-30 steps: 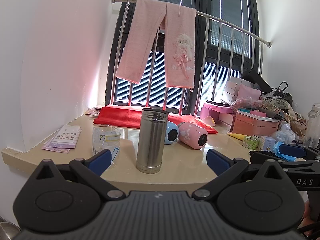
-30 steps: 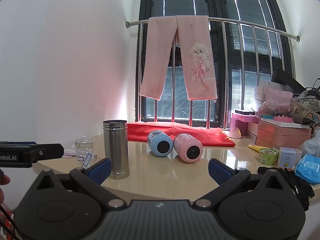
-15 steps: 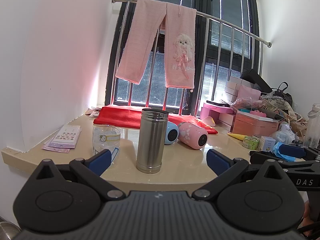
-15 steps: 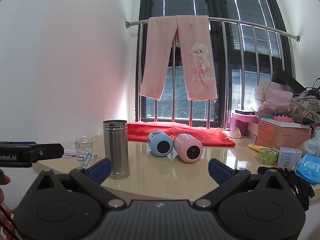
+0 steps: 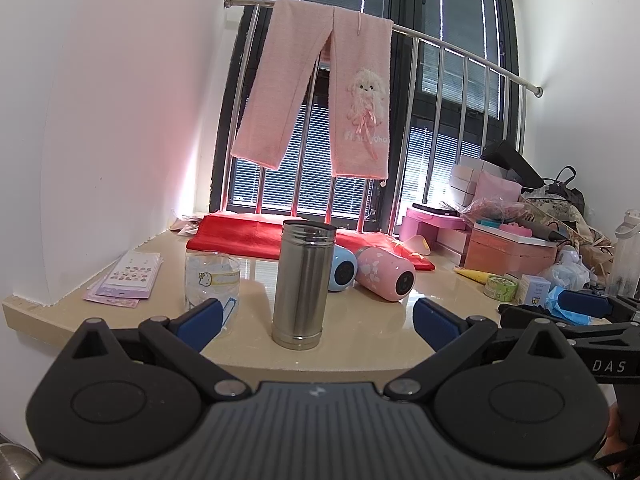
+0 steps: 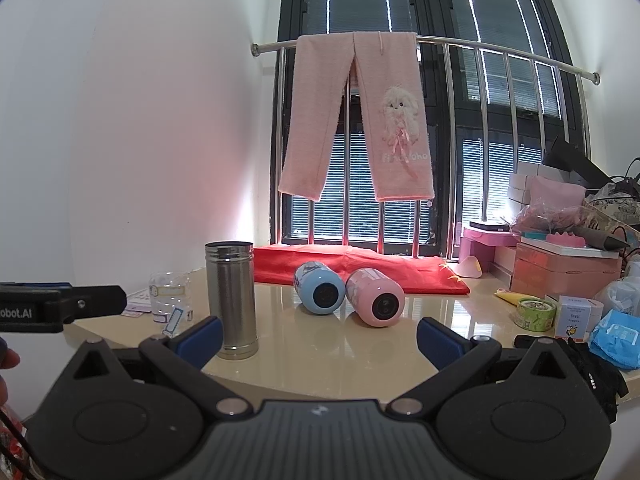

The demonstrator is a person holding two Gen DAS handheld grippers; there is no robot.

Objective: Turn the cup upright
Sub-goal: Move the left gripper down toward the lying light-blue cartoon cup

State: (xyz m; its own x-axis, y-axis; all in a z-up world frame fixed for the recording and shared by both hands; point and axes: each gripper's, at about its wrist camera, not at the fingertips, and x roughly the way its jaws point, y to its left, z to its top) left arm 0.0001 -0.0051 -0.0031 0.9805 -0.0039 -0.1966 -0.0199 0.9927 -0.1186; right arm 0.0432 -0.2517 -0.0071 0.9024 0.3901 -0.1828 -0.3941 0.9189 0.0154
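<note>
Two cups lie on their sides on the glossy beige stone counter (image 6: 320, 360), touching each other: a short light-blue cylindrical cup (image 6: 319, 289) on the left and a short pink cylindrical cup with pale heart prints (image 6: 374, 297) on the right, both just in front of the red cloth (image 6: 360, 266) under the window rail. Each lies with its long axis running roughly near-to-far, angled a little to the right toward the viewer, and each shows a round dark-centred end face to the cameras; whether that face is base or mouth cannot be told. A tall stainless-steel cylindrical flask (image 6: 232, 300) already stands upright to the left of them, nearer the counter's front edge. The right gripper (image 6: 318, 340) is held short of the counter edge with its blue-padded fingers spread wide and nothing between them, and the fallen pair sits almost straight ahead of it, well apart. The left gripper (image 5: 316, 318) is likewise spread and empty, but it faces the steel flask, with the fallen cups behind and to the right of that flask. By this layout the right hand seems better placed, probably for the pink cup, whose right side is free while its left presses against the blue one. A grasp across the barrel, square to the long axis, looks likely to suit tipping it up.
</note>
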